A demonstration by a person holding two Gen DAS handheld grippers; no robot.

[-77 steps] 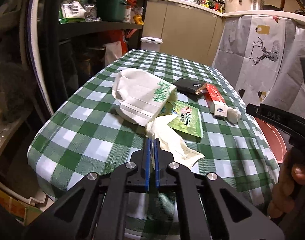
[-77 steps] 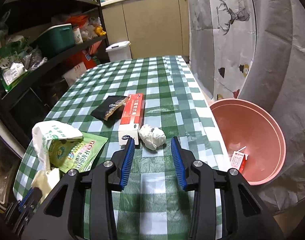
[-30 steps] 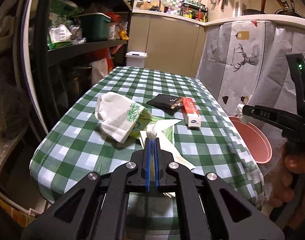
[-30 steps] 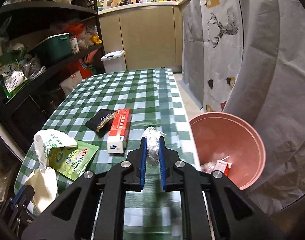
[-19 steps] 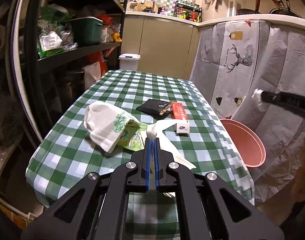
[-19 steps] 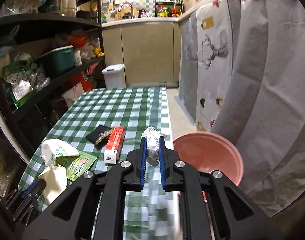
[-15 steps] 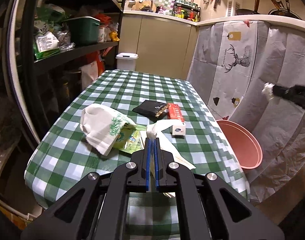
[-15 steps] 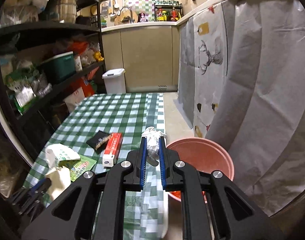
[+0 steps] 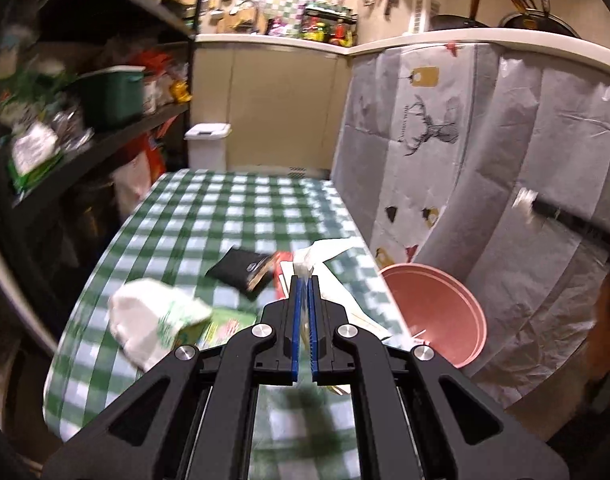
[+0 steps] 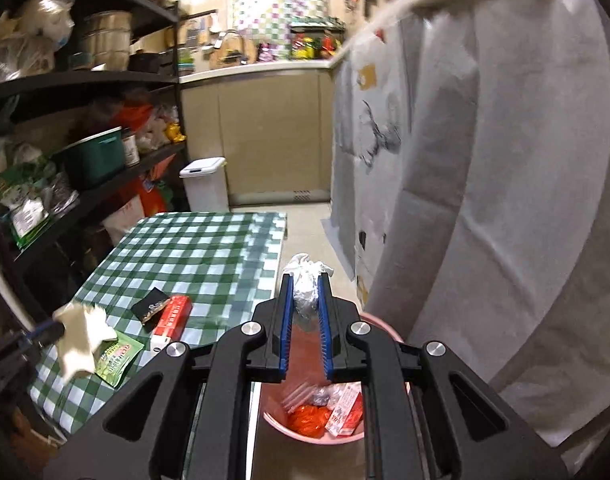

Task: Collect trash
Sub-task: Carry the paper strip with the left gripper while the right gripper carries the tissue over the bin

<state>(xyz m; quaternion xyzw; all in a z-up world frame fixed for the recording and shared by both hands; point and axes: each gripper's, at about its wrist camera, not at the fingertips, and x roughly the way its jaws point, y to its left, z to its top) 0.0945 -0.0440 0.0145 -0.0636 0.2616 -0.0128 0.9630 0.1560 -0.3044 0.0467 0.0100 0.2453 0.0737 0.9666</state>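
Right gripper [image 10: 305,289] is clamped on crumpled tissue [image 10: 305,280] above the pink bin [image 10: 313,436], lower centre.
Release is best made squarely over the opening; the left gripper [image 9: 303,278] is pinched shut on a white wrapper [image 9: 325,250].

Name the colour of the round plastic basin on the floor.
Pink round plastic basin, clearest in the left wrist view.

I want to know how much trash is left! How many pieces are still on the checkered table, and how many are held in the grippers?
On the table: 4 (white plastic bag, green snack packet, black pouch, red and white box)
Held in grippers: 2 (crumpled white tissue, cream paper wrapper)
Total: 6
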